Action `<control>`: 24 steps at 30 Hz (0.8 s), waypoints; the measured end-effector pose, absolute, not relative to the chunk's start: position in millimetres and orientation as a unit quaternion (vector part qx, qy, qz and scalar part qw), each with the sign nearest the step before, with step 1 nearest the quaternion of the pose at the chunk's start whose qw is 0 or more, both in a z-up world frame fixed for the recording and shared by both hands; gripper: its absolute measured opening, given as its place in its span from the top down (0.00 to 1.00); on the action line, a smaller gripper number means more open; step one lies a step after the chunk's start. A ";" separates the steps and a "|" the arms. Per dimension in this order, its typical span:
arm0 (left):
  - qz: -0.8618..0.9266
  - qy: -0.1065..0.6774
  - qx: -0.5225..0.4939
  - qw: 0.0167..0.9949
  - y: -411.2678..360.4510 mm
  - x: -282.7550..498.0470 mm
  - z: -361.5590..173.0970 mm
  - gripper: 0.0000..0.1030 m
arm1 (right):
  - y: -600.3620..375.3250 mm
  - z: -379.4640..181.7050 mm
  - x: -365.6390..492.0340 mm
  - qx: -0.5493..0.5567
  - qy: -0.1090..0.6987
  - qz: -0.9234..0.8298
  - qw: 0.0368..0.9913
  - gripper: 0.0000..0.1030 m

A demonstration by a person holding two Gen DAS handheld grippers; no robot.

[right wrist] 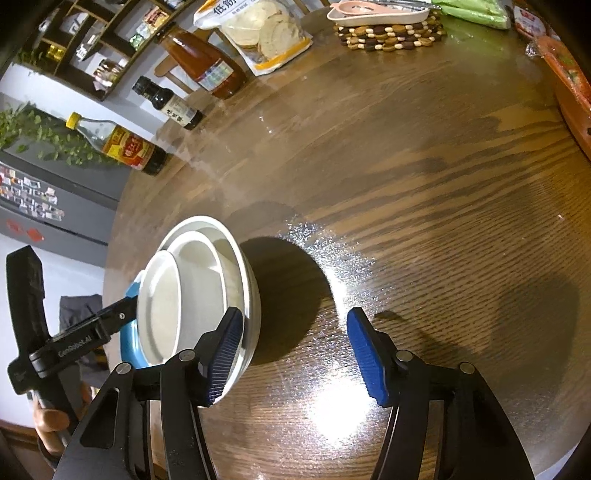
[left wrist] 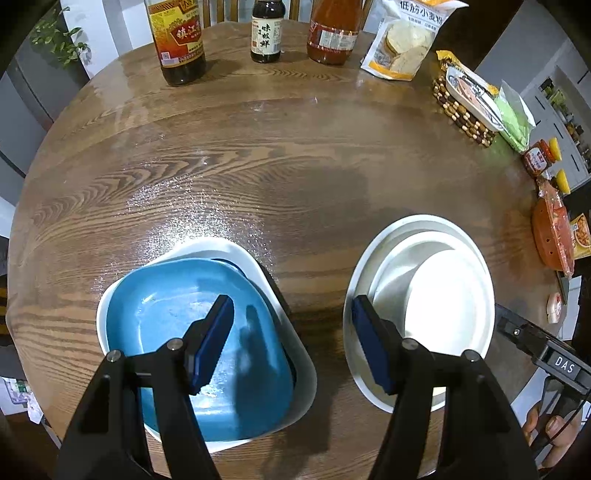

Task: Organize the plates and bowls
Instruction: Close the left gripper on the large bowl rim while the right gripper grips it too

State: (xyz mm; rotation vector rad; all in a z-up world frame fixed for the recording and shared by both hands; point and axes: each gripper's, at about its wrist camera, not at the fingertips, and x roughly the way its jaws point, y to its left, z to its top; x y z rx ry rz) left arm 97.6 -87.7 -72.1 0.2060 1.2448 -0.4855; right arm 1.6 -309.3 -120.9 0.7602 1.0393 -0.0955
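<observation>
On the round wooden table point(left wrist: 258, 155), two stacks are seen side by side near the front edge. With the white bowl stack point(left wrist: 421, 306) taken as the landmark, the blue plate point(left wrist: 199, 339) is found to its left, nested in a white squarish dish point(left wrist: 295, 339) of which only the rim is exposed. The left gripper point(left wrist: 293, 343) is held above the gap between the two stacks, its jaws spread and nothing gripped; its fingers hide part of the blue plate and the bowls' near rim. The right gripper point(right wrist: 293, 354) is held just right of the bowl stack point(right wrist: 207, 288), likewise released and empty, one pad overlapping the outer bowl's side; whether contact is made cannot be told. Behind the stack, three bottles point(left wrist: 266, 31) are cut off at the top of the left view, with a flour bag point(left wrist: 402, 40) beside them. Items at the far right table edge are blurred and hard to identify.
</observation>
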 end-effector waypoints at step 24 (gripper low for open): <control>-0.225 0.532 0.165 0.799 -117.5 73.0 -74.1 0.83 | -290.4 -110.2 7.9 0.299 0.477 -0.043 0.825 0.65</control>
